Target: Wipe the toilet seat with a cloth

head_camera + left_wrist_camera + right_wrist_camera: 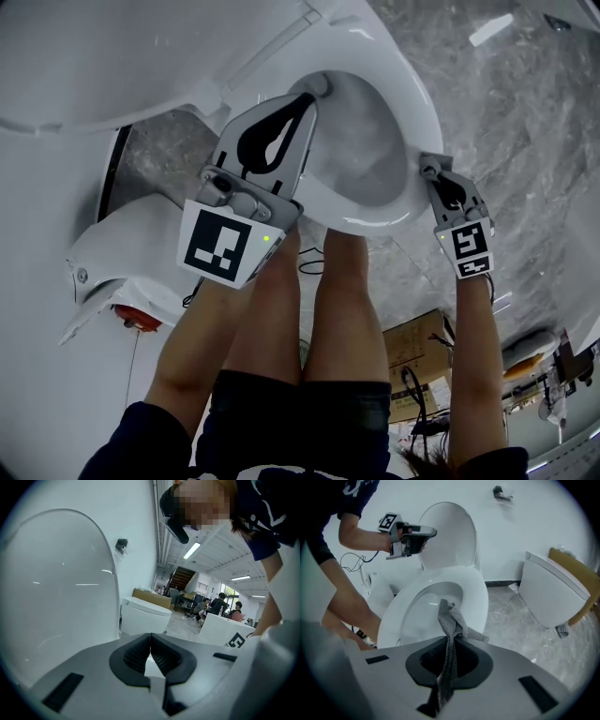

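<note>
White-walled room, grey marble floor [520,616]: toilet seat [480,597], lid raised; cloth [451,620], thin grey mesh, probably light, limp and prone to bunching, pinched by one gathered end in right tongs [451,641] at the seat's rim; left tongs [150,644] closed, empty.

A plain white wall [534,527] fills the top of the right gripper view, with a small black wall bracket [503,493] at one o'clock. Grey marbled stone floor [520,616] spreads at four o'clock, and a spare white toilet [553,595] stands at three o'clock. In the left gripper view, long ceiling strip lights [192,550] glow at one o'clock above a distant dark staircase [183,578].
</note>
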